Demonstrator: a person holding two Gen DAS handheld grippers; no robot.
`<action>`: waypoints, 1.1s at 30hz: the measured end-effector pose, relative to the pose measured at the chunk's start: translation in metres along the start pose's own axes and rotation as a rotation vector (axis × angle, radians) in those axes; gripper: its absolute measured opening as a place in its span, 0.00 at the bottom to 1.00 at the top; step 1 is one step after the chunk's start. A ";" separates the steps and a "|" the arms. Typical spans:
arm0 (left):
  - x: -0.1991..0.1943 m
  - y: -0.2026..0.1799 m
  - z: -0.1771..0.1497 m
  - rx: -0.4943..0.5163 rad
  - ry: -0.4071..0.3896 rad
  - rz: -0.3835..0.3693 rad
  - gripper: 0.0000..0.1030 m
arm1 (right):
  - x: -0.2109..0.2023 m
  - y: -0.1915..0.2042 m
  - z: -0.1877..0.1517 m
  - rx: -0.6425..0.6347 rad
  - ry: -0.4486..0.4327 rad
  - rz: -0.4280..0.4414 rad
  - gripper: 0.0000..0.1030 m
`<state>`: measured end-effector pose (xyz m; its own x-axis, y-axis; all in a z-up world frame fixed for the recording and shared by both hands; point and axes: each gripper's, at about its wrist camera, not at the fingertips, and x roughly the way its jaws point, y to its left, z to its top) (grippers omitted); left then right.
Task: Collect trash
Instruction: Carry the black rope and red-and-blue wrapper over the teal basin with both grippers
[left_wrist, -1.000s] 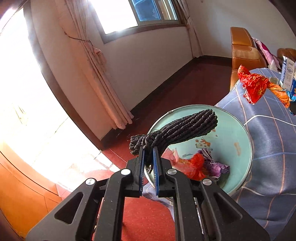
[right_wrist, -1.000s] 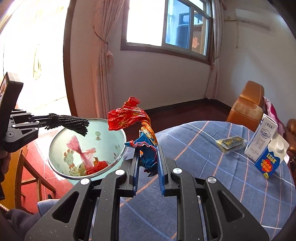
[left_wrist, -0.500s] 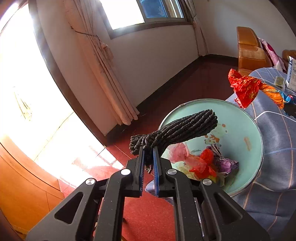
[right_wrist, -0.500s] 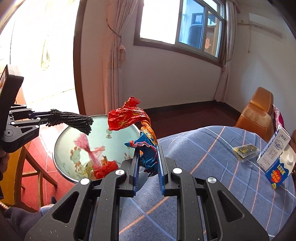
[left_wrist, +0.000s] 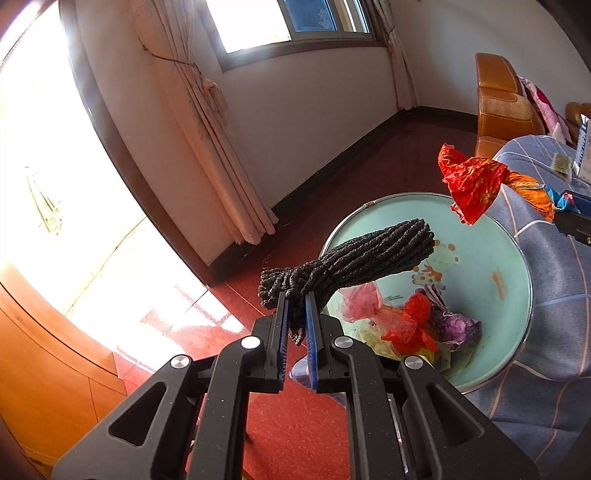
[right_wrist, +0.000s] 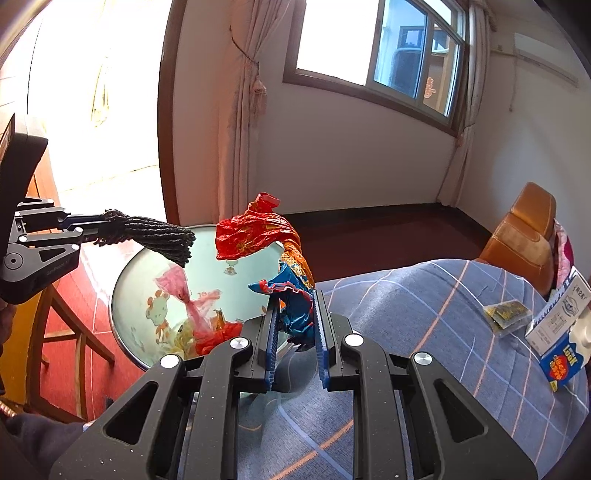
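1. Jaws of the left gripper (left_wrist: 296, 295) are clamped on the knotted end of a black rope bundle (left_wrist: 354, 260), whose free end juts out over the teal basin (left_wrist: 517, 266).
2. Jaws of the right gripper (right_wrist: 295, 314) pinch the blue end of a crumpled snack wrapper (right_wrist: 258, 232); its red part rises above the basin's near rim.
3. Basin sits beside the cloth-covered counter (right_wrist: 424, 295) and holds pink, red and purple scraps (left_wrist: 402, 321).
4. Counter also carries a small packet (right_wrist: 506, 312) and a milk carton (right_wrist: 561, 332), well apart from the basin.
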<state>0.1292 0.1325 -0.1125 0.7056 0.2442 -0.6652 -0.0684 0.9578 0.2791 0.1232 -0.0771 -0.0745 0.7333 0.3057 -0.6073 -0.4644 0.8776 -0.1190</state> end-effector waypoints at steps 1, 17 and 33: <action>0.000 0.001 0.000 -0.001 0.002 0.002 0.08 | 0.001 0.001 0.000 -0.003 0.002 0.000 0.18; 0.001 0.003 -0.001 -0.001 0.014 0.004 0.08 | 0.005 0.010 0.006 -0.027 0.007 0.008 0.18; 0.001 0.004 -0.001 -0.007 0.013 -0.001 0.08 | 0.005 0.014 0.010 -0.042 0.009 0.009 0.18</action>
<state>0.1287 0.1368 -0.1127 0.6961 0.2455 -0.6746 -0.0731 0.9591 0.2736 0.1251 -0.0596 -0.0717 0.7245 0.3099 -0.6156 -0.4914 0.8586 -0.1460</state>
